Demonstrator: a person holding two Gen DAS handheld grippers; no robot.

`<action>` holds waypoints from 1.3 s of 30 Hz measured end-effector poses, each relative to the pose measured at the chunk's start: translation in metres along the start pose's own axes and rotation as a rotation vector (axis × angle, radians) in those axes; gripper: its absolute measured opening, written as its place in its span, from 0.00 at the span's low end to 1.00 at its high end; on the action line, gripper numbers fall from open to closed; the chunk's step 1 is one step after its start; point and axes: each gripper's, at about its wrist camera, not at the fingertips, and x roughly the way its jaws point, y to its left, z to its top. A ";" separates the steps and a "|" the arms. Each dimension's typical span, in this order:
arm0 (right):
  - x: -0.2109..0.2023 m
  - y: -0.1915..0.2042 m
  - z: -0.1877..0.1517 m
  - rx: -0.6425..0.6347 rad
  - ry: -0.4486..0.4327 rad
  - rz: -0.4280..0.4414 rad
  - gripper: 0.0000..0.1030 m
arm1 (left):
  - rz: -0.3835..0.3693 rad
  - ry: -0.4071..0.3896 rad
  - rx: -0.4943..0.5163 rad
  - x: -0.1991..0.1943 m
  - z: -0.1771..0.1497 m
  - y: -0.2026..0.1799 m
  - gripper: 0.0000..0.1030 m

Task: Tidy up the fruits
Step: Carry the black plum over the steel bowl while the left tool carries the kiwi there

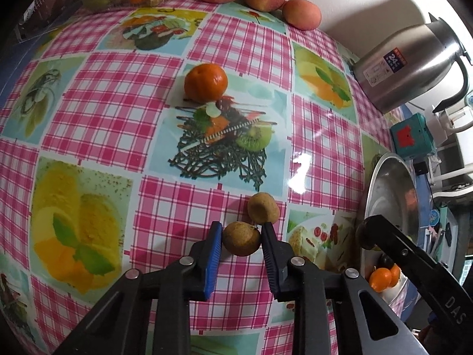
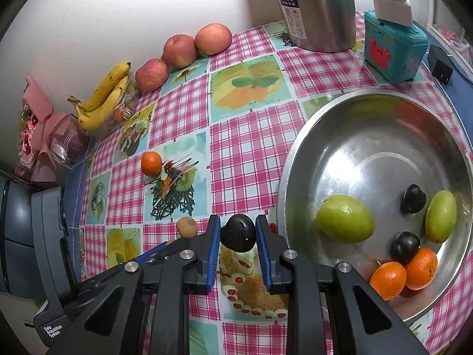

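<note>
Your left gripper [image 1: 241,238] has its blue-padded jaws clamped on a small round brown fruit [image 1: 241,238], right at the checked pink tablecloth [image 1: 97,88]. A second brown fruit of the same kind [image 1: 263,208] sits just beyond it, touching or nearly touching the right fingertip. Your right gripper [image 2: 238,232] is closed around a glossy dark plum [image 2: 238,233], held just beside the rim of the wide steel bowl [image 2: 295,159]. That bowl already holds two green fruits [image 2: 345,218], two more dark plums [image 2: 413,198] and two small oranges [image 2: 388,280]. Farther out, a lone orange mandarin [image 1: 206,82] rests on the cloth. Along the wall stand three red apples [image 2: 179,51], a bunch of yellow bananas [image 2: 103,97] and a steel kettle [image 2: 319,9].
</note>
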 end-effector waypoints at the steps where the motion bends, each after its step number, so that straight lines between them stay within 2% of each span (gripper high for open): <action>1: 0.000 -0.001 0.000 0.003 0.000 0.000 0.24 | 0.000 -0.004 -0.002 -0.001 0.001 0.000 0.28; 6: -0.003 -0.005 0.001 0.019 -0.005 0.006 0.24 | 0.004 -0.025 -0.017 -0.007 0.003 0.003 0.28; 10: -0.008 -0.007 0.002 0.010 -0.023 -0.032 0.24 | -0.004 -0.030 -0.036 -0.009 0.004 0.006 0.28; 25: -0.030 -0.040 0.011 0.085 -0.087 -0.087 0.24 | -0.001 -0.099 -0.058 -0.030 0.004 0.007 0.28; 39: -0.061 -0.111 0.026 0.235 -0.158 -0.159 0.24 | 0.010 -0.101 0.043 -0.031 -0.003 -0.040 0.28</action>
